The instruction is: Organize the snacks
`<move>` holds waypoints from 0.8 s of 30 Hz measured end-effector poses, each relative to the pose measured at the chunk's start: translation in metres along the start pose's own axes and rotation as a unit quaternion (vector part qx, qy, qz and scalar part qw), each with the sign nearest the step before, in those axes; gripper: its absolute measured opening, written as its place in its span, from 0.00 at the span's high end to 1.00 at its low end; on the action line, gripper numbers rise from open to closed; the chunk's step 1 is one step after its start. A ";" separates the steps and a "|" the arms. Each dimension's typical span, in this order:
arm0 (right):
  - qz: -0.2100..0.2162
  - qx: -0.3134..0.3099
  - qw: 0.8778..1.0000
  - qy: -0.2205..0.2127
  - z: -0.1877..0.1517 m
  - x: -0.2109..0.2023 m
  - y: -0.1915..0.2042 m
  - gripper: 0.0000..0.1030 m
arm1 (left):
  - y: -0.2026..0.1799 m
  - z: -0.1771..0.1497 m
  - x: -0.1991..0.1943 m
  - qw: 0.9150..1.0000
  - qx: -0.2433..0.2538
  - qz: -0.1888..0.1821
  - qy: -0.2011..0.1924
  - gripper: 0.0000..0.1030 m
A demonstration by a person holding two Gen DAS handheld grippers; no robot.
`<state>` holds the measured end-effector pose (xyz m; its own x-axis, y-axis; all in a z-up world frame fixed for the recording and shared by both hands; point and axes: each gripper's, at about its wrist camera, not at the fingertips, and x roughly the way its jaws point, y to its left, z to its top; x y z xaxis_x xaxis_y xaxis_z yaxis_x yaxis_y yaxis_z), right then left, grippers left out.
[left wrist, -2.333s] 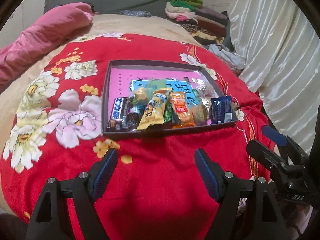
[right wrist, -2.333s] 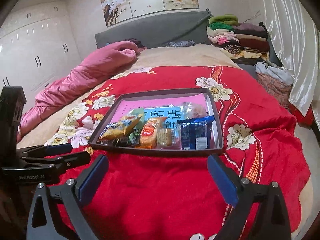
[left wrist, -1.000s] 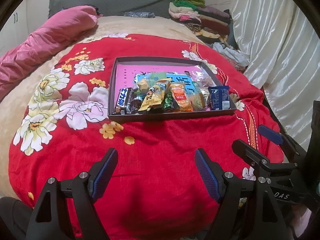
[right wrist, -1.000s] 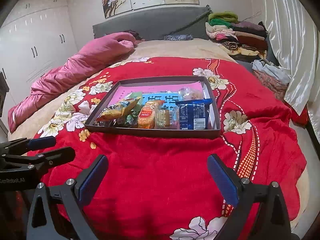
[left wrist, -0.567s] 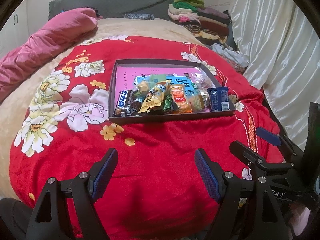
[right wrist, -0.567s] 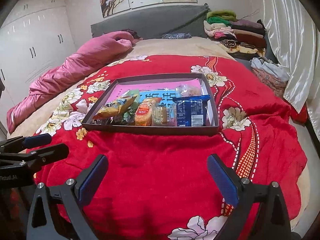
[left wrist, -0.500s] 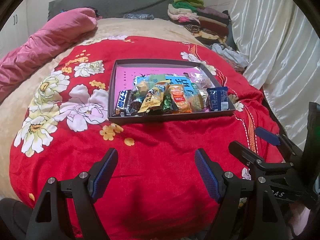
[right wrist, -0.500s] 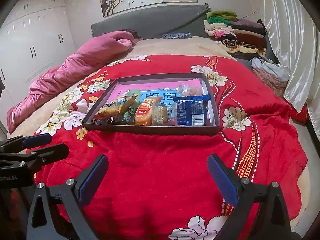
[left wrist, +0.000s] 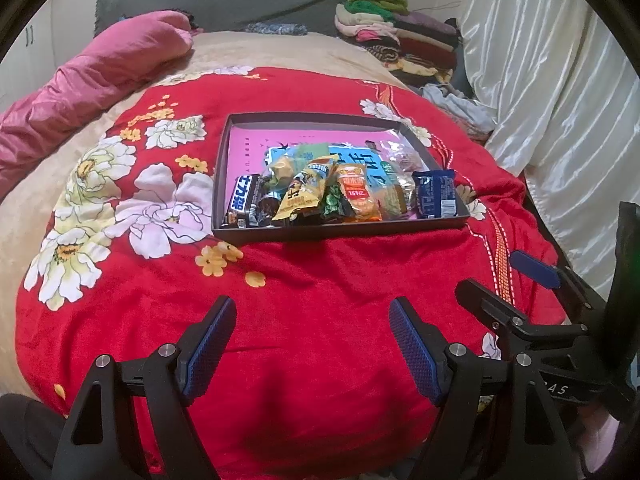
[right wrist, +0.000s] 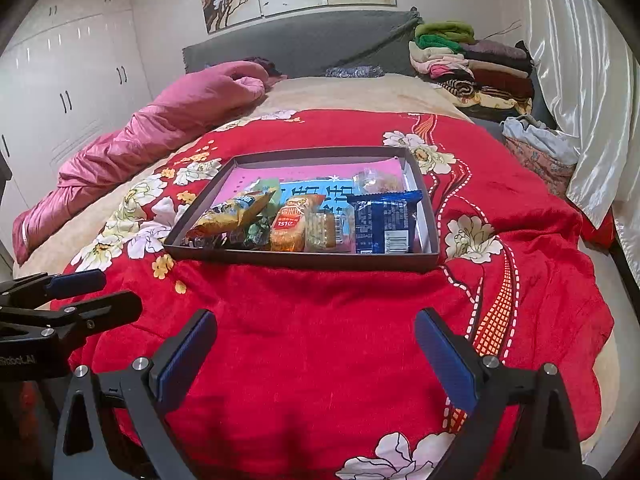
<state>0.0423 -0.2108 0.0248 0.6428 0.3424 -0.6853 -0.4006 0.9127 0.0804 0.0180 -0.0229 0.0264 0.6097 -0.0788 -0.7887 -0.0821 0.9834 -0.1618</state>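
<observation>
Left wrist view: the left gripper (left wrist: 310, 340) hangs over the red blanket (left wrist: 320, 280), near side of the tray (left wrist: 340, 234), its jaws spread with nothing between them. The snacks (left wrist: 340, 192) lie in a row along the tray's near wall; a blue packet (left wrist: 434, 196) is at the tray's right end and a dark bar (left wrist: 244, 200) at its left end.

Right wrist view: the right gripper (right wrist: 316, 354) is also spread and empty, well apart from the tray (right wrist: 304, 262). Behind the tray lies a pink quilt (right wrist: 160, 128).
</observation>
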 end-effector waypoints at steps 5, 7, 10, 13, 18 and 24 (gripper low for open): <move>0.002 0.001 1.000 0.000 0.000 0.001 0.000 0.03 | 0.001 0.001 0.000 1.000 -0.003 0.000 -0.001 0.22; 0.003 0.001 1.000 0.000 0.000 0.001 0.001 0.03 | 0.001 0.001 0.000 1.000 -0.003 -0.001 -0.001 0.22; 0.003 0.001 1.000 0.001 0.001 0.002 0.001 0.03 | 0.001 0.002 0.000 1.000 0.000 0.003 0.001 0.22; 0.004 0.000 1.000 -0.001 -0.001 0.001 0.000 0.03 | 0.000 0.001 0.000 1.000 0.001 0.005 0.000 0.22; 0.003 0.001 1.000 -0.001 0.000 0.000 0.000 0.03 | 0.001 0.001 0.000 1.000 0.001 0.009 0.000 0.22; 0.003 0.001 1.000 -0.002 0.000 0.000 -0.001 0.03 | 0.000 0.001 0.002 1.000 0.001 0.008 0.000 0.22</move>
<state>0.0425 -0.2115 0.0250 0.6424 0.3489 -0.6823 -0.4033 0.9110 0.0862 0.0195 -0.0229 0.0254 0.6079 -0.0622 -0.7915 -0.0912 0.9849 -0.1474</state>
